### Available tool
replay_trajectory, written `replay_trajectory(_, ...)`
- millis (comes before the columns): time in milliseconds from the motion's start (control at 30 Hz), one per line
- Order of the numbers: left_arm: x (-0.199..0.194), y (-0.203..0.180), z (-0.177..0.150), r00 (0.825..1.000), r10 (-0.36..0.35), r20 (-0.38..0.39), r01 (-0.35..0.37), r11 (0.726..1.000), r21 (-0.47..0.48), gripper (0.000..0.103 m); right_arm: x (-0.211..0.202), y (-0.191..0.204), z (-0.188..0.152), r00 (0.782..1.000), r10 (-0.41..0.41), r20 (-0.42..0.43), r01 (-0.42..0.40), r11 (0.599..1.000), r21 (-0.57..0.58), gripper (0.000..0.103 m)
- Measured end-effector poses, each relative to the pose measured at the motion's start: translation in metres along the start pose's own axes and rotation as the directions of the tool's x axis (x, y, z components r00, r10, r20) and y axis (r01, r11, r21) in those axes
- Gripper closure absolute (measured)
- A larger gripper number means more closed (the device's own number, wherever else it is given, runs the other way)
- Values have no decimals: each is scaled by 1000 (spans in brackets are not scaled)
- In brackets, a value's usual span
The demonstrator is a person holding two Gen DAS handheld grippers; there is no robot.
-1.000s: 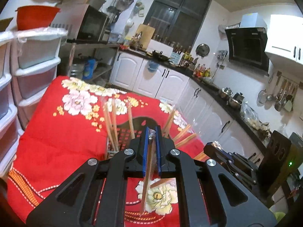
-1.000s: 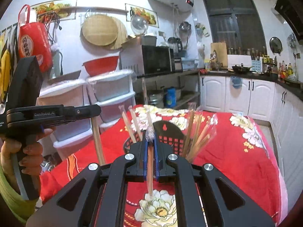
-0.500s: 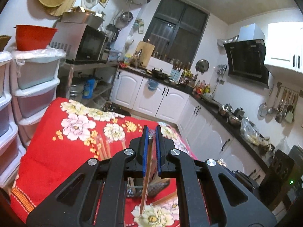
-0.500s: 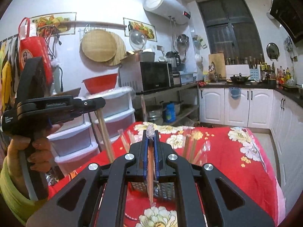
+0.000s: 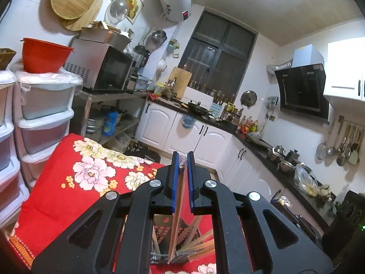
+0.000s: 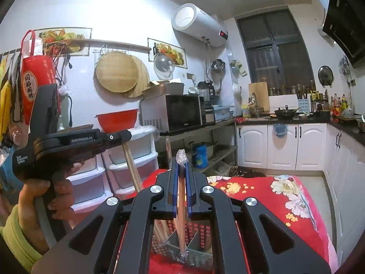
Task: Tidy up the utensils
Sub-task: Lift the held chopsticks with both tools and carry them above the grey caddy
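Right now my left gripper (image 5: 181, 180) pinches one wrapped chopstick pair (image 5: 176, 217) and my right gripper (image 6: 181, 183) clamps another wrapped pair (image 6: 181, 210). Both hang above the perforated utensil basket (image 6: 200, 235) on the red floral tablecloth (image 5: 68, 196).

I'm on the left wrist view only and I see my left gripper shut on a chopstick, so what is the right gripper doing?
Observer: The right gripper is shut on a plastic-wrapped chopstick pair, held upright.
Operator: Where is its lower end?
Observer: Over the grey basket; whether it clears the rim I cannot tell.
Operator: How does my left gripper look from there?
Observer: The left gripper shows side-on, with its chopsticks hanging down at a tilt.
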State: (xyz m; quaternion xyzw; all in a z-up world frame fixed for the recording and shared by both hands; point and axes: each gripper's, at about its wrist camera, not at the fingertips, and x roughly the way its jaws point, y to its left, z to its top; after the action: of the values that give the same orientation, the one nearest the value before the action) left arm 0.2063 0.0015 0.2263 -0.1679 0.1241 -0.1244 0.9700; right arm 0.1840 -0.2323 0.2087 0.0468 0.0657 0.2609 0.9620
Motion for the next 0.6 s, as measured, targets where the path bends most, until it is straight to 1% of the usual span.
replay_trajectory(233,17,-5,0,1000,6,21,-6,1000,16,101,9,-8,5,999,-33,39,33,999,4,97)
replay_trajectory(333,26,-8,-2,999,17,30,-18,999,41,101,13,-11,2,997,-54,56,55,998,-12,97)
replay_trajectory(600,52,-4,-13,1000,26,9,-26,999,48,101,36,-19,-10,996,-80,41,81,996,-22,97)
